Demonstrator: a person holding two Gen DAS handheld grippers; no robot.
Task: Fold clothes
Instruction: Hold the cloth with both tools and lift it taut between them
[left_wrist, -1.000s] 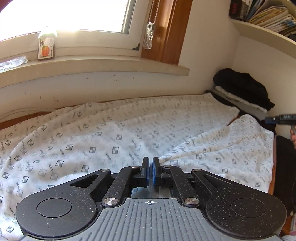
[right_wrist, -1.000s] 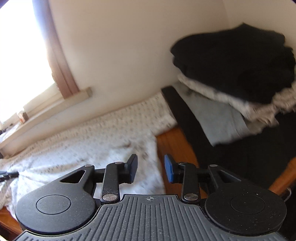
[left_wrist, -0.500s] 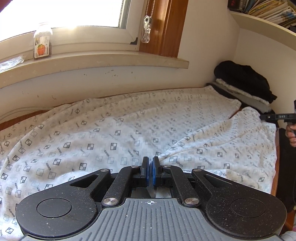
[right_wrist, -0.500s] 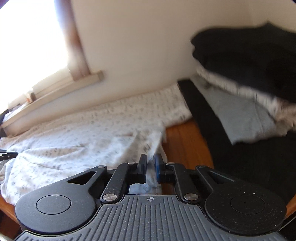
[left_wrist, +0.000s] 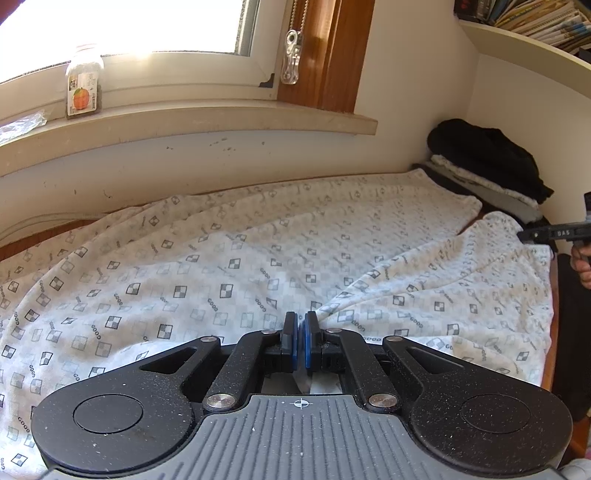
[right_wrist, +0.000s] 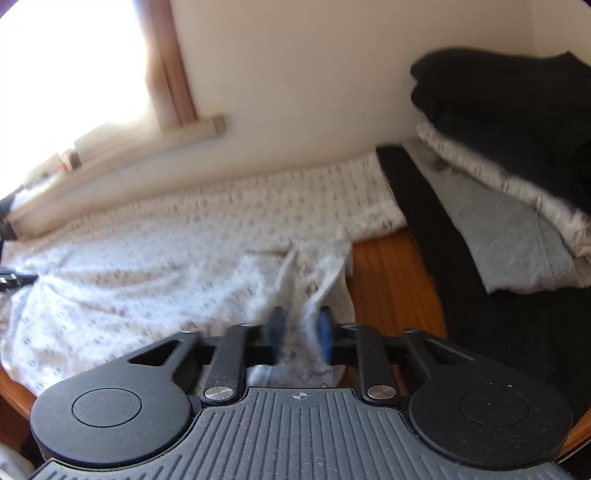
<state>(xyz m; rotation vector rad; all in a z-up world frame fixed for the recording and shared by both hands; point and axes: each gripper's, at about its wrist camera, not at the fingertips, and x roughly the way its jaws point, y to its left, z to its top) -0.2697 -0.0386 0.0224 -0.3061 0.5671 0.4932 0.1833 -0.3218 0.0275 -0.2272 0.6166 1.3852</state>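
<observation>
Left gripper clamps the patterned white garment at its near edge. Right gripper pinches the garment's corner; view blurred

The white patterned cloth repeats the word "GOOD"; the jar label's print is unreadable.

Bright daylight floods through a window with a white frame and a brown wooden jamb. A pale stone sill juts from the scuffed cream wall and carries a jar. High on the right, a curved shelf holds stacked books. An orange-brown wooden surface shows below.
</observation>
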